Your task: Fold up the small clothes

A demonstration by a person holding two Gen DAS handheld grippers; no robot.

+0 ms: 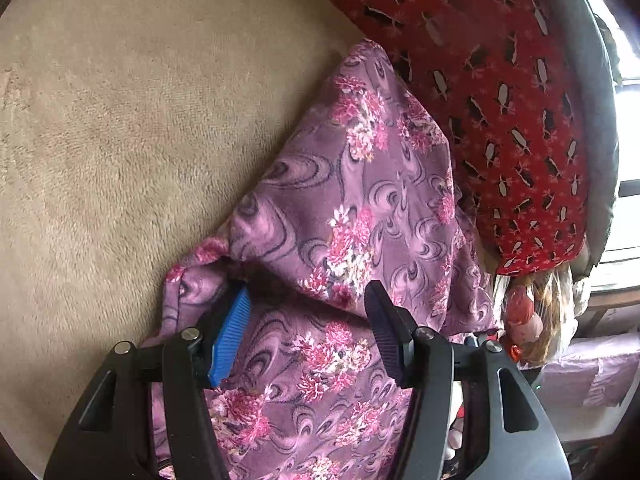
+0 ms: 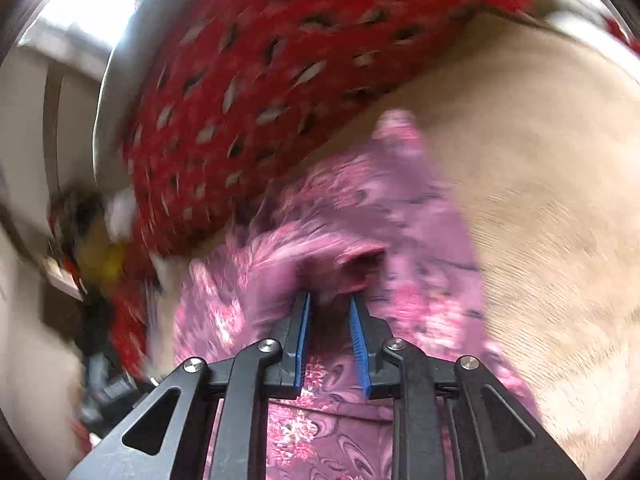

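Left wrist view: beige blanket underneath, red patterned cloth at far right, purple floral garment bunched between. Mid-fold, seemingly. Left gripper jaws apart over the near cloth, pressing on nothing. Right gripper jaws narrowly parted, tips in a raised fold; grip unclear through blur. Next, probably: secure that fold, carry it across, lay flat.
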